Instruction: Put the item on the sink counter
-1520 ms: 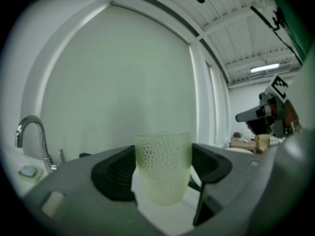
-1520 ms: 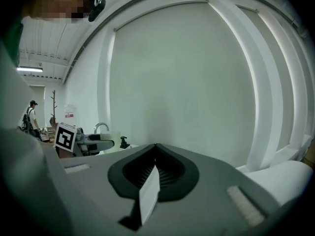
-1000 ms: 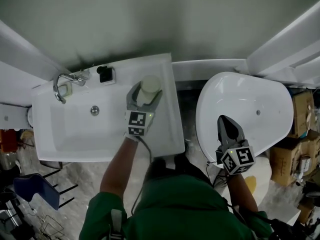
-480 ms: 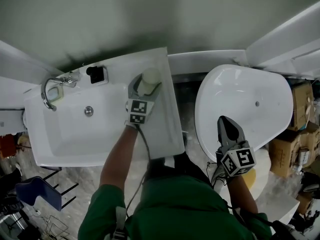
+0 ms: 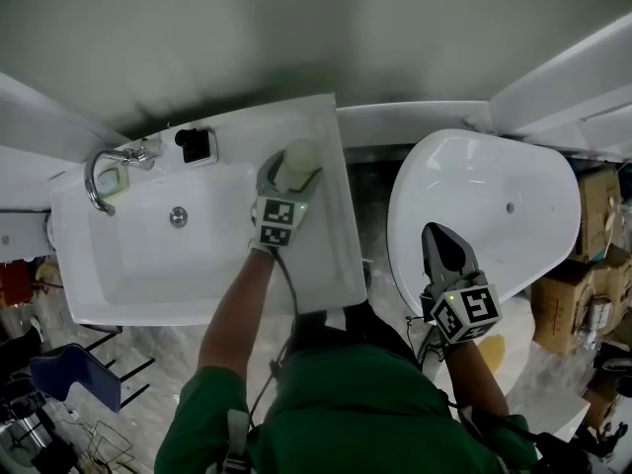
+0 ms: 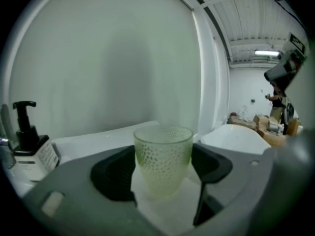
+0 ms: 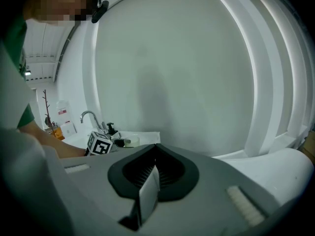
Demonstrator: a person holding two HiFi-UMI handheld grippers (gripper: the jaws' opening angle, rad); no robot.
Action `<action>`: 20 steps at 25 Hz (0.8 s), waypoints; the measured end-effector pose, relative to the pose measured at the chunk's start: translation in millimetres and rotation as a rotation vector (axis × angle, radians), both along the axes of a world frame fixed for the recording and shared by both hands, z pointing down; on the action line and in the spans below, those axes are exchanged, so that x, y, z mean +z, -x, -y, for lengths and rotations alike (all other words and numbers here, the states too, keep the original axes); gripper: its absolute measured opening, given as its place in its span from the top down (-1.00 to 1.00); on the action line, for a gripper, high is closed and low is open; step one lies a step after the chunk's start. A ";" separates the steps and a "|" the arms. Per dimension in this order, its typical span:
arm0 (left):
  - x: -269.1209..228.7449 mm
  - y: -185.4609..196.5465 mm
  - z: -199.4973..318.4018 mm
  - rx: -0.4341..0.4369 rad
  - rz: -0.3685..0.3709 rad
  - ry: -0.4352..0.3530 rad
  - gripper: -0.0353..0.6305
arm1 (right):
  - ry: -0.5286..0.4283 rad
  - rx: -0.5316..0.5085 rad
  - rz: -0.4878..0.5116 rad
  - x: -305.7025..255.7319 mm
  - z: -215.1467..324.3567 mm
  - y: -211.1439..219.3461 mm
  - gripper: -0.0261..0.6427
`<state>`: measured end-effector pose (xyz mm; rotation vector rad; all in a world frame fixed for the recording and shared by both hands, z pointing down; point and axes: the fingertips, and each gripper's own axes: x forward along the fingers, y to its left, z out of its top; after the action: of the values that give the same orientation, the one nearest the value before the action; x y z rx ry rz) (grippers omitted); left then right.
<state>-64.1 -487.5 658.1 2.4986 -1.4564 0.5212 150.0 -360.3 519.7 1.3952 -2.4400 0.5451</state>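
A pale green dimpled glass cup (image 5: 299,161) (image 6: 162,156) stands upright on the white sink counter (image 5: 331,255) at the sink's back right, near the wall. My left gripper (image 5: 293,168) (image 6: 162,168) reaches in from the front, its dark pads pressed against both sides of the cup; it is shut on it. White counter shows under the cup's base. My right gripper (image 5: 439,235) (image 7: 156,149) hovers shut and holds nothing, over the near rim of a white oval tub (image 5: 494,196) to the right of the sink.
A black pump soap bottle (image 5: 195,143) (image 6: 28,146) and a chrome faucet (image 5: 104,171) stand along the sink's back edge. The basin with its drain (image 5: 178,215) lies left of the cup. Cardboard boxes (image 5: 592,225) sit far right; a blue chair (image 5: 69,373) lower left.
The view has shifted slightly. My left gripper's jaws have drawn in a little around the cup, which stays at the counter's back right. The right gripper has edged slightly forward over the tub rim.
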 end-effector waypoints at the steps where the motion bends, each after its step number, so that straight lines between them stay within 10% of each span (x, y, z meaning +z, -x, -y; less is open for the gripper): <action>1: 0.9 -0.4 -1.9 -0.001 -0.004 0.015 -0.17 | 0.002 -0.005 0.001 -0.9 0.0 1.9 0.93; 13: -5.7 31.8 -55.9 -0.092 0.020 0.100 -0.14 | -0.081 -0.054 0.032 -30.6 8.4 20.2 0.93; 20: -103.1 68.6 -106.4 -0.255 -0.059 -0.031 0.38 | -0.142 -0.073 0.081 -55.8 8.7 30.1 0.93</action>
<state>-132.7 -381.1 555.0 2.2810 -1.7373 0.3774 120.0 -369.0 464.0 1.3543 -2.6291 0.4268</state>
